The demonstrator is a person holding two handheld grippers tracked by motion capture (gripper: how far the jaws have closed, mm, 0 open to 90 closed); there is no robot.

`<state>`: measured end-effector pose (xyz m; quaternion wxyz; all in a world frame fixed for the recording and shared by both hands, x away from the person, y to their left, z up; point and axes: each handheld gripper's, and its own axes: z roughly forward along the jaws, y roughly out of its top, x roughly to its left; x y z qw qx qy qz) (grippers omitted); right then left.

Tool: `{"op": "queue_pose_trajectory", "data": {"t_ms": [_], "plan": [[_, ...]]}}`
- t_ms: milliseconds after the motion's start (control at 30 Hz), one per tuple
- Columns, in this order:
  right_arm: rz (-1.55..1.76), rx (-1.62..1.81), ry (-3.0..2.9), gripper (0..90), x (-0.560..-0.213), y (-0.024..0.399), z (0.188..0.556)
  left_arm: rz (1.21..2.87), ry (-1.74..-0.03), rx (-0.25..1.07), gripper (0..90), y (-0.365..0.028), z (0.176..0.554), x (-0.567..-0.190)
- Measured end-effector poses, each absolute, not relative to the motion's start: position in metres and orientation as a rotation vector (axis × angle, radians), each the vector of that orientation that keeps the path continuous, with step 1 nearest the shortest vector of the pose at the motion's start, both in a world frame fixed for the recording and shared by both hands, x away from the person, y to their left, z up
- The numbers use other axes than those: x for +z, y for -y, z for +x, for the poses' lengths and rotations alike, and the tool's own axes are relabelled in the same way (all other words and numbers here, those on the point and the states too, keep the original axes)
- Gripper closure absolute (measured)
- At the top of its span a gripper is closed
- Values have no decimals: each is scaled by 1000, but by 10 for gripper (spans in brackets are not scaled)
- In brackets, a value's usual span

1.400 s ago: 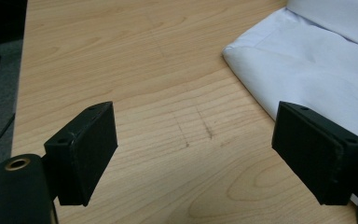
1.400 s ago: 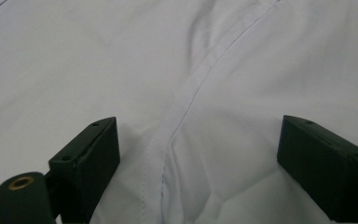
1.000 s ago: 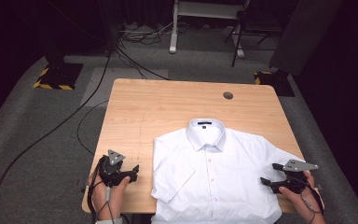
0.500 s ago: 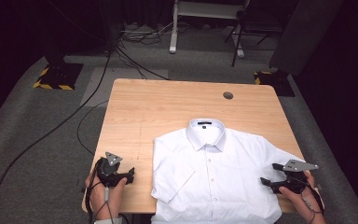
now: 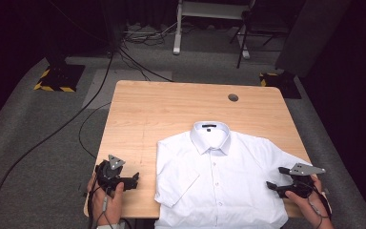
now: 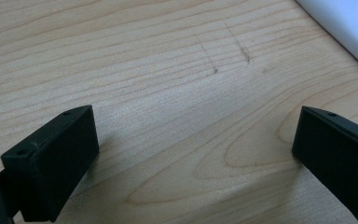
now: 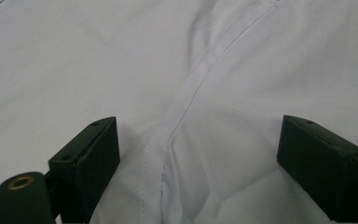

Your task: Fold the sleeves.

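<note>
- We see a white short-sleeved shirt [image 5: 219,183] lying flat and face up on the tabletop [image 5: 171,109], collar toward twelve o'clock and hem at the near edge, at six o'clock.
- Its long axis runs from twelve to six, so the two sleeves point to nine and three o'clock.
- Our left claw [image 5: 134,181] sits over bare wood near the tabletop's seven o'clock corner; the shirt lies at three o'clock from it, close by but not touching.
- In the left gripper view the shirt's edge [image 6: 349,28] shows at about two o'clock, beyond the jaws, with only wood grain between them.
- That left claw has just been opening, and its jaws now stand wide apart with nothing between them.
- Our right claw [image 5: 272,187] is over the shirt's right sleeve at about four o'clock on the tabletop, pointing toward nine o'clock across the cloth.
- In the right gripper view a sleeve seam [image 7: 186,100] runs up between the jaws, which stand well apart either side of it; the cloth lies loose and we see no pinch on it.
- We judge the right hand the nearer one: it already has cloth under it, while the left must travel toward three o'clock to reach the left sleeve [image 5: 176,179].
</note>
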<state>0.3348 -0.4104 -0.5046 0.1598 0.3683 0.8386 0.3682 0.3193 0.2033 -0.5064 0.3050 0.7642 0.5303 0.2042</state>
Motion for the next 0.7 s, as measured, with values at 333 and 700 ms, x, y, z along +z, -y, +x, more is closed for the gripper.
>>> {"op": "queue_pose_trajectory", "data": {"t_ms": [333, 700], "plan": [[1056, 1048, -2393, 127, -504, 410, 335, 2023, -1403, 540, 2, -203, 319, -506], [1040, 1048, -2411, 109, -502, 411, 336, 2026, -1400, 540, 3, -203, 320, -506]]}}
